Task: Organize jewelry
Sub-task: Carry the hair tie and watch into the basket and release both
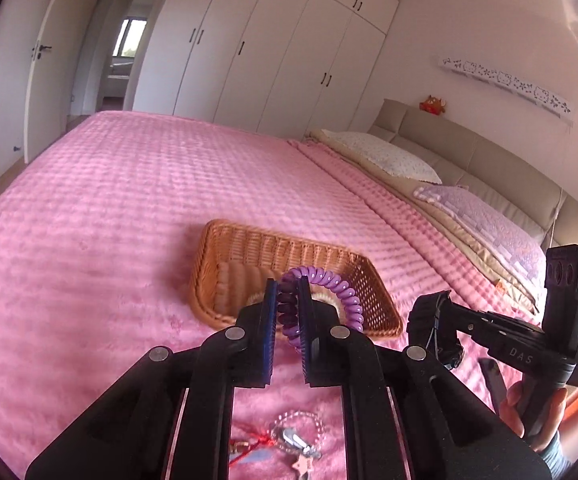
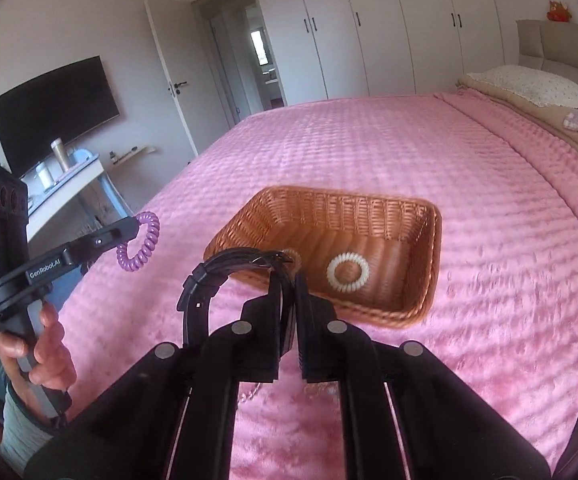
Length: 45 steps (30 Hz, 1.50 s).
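1. Left wrist view: left gripper (image 1: 287, 312) clamps a purple spiral band (image 1: 321, 300), raised near the wicker basket (image 1: 373, 280).
2. Right gripper (image 2: 287, 304) pinches a black wristwatch (image 2: 225, 276) at the basket's near rim.
3. White spiral band (image 2: 348, 271) lies inside the basket.

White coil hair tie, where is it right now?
The white coil hair tie lies flat on the floor of the wicker basket on the pink bedspread, seen in the right wrist view just beyond the right hand-held gripper.

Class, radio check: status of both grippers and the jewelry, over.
Left hand-held gripper shut on purple coil band. Right hand-held gripper shut on black watch. Basket holds white coil. Path clear.
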### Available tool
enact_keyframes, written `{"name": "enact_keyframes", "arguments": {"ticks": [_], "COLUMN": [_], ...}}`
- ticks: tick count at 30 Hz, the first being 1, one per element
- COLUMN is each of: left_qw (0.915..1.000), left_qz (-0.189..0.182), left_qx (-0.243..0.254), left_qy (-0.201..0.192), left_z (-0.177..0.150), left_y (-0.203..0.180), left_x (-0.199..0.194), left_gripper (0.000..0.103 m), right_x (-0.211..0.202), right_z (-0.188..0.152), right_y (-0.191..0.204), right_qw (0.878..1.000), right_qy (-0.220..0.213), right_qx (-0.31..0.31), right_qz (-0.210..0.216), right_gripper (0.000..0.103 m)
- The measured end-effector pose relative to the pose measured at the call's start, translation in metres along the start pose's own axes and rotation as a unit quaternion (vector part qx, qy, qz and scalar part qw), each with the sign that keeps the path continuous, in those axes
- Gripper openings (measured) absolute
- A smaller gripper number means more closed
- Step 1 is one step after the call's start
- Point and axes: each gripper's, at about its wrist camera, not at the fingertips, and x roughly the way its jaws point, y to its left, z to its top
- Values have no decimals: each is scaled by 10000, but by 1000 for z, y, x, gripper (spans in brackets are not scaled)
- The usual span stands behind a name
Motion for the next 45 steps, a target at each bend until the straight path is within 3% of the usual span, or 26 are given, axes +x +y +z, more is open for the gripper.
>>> {"name": "enact_keyframes", "arguments": {"ticks": [5,9,15,23,35,36,39,42,44,45], "left_qw": [9999,9991,9966,9928,9895,9895,9902,9924,9943,9953], "left_qz": [151,367,638,747,773,770,793,669,597,557], "left_qx": [-71,-69,-75,-75,-227,-229,-222,-232,-204,-176], "left_qy": [-29,197,523,936,1200,1199,1126,1009,859,774], "left_z": [22,24,15,1,-8,-8,-6,-3,1,3], "left_y": [4,8,12,20,28,28,26,21,16,13], "left_x": [48,96,152,187,194,192,182,160,138,125], "left_gripper": [8,8,8,8,9,16,30,38,42,42], "right_x": [49,95,151,184,180,176,161,135,113,101], "right_z": [31,42,43,34,32,32,34,36,36,36], "right_y": [-29,-51,-80,-92,-94,-94,-92,-83,-76,-71], "right_qw": [9991,9969,9906,9828,9817,9823,9844,9881,9909,9924], "right_qy": [163,458,928,1413,1465,1436,1333,1150,970,872], "right_qx": [348,559,914,1057,1076,1064,1014,899,819,782], "right_qz": [-161,-318,-413,-544,-567,-563,-534,-488,-443,-378], "right_gripper": [6,6,6,6,8,9,18,30,47,49]}}
